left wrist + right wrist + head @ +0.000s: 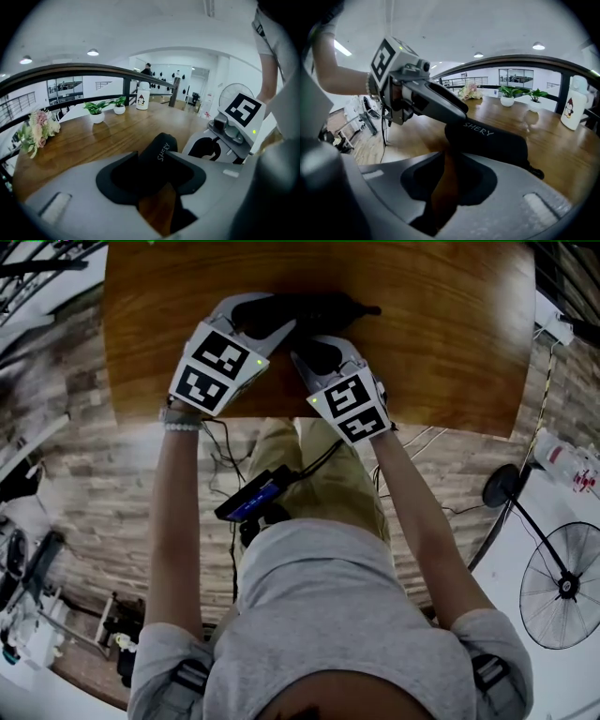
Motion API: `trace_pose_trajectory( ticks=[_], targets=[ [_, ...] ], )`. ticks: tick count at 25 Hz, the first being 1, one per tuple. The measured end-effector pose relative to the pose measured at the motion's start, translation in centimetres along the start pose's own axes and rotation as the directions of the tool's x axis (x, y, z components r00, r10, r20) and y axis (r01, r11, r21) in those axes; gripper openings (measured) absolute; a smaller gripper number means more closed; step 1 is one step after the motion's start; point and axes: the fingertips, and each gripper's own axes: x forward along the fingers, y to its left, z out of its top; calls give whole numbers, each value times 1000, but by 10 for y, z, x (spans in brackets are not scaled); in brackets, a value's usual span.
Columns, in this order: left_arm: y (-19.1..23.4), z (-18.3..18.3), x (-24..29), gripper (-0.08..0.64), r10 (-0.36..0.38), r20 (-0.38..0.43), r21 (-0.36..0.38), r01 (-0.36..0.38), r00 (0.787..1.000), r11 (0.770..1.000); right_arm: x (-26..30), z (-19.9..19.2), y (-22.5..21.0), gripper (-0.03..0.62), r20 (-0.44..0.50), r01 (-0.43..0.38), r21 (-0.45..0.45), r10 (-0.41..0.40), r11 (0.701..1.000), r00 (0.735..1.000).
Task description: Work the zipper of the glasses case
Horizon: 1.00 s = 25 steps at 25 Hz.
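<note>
Black soft glasses case (319, 306) lies lengthwise by the near edge of the brown wooden table (450, 334), left end loose between released jaws of the left gripper (262, 315), the right gripper (324, 343) parted, empty, nearer its right end.
</note>
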Motion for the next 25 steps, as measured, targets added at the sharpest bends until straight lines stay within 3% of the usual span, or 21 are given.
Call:
trace_pose_trajectory(
  ticks=[4, 7, 10, 17, 25],
  targets=[
    [1, -2, -19, 192, 46, 54, -111, -39, 997, 993, -22, 19, -3, 83, 39, -61, -49, 63, 997, 997],
    [-10, -5, -31, 192, 101, 67, -174, -88, 993, 981, -44, 35, -20, 89, 79, -53, -49, 56, 997, 995],
    [-26, -7, -36, 190, 153, 71, -228, -133, 986, 965, -59, 45, -43, 106, 95, -28, -117, 39, 993, 995],
    [-42, -39, -21, 158, 194, -33, -232, -196, 980, 953, -37, 53, -60, 146, 5, -124, -274, 130, 954, 992],
    [-62, -47, 6, 158, 198, -88, -256, -214, 976, 943, -20, 57, -57, 150, -41, -221, -327, 220, 919, 975]
  ],
)
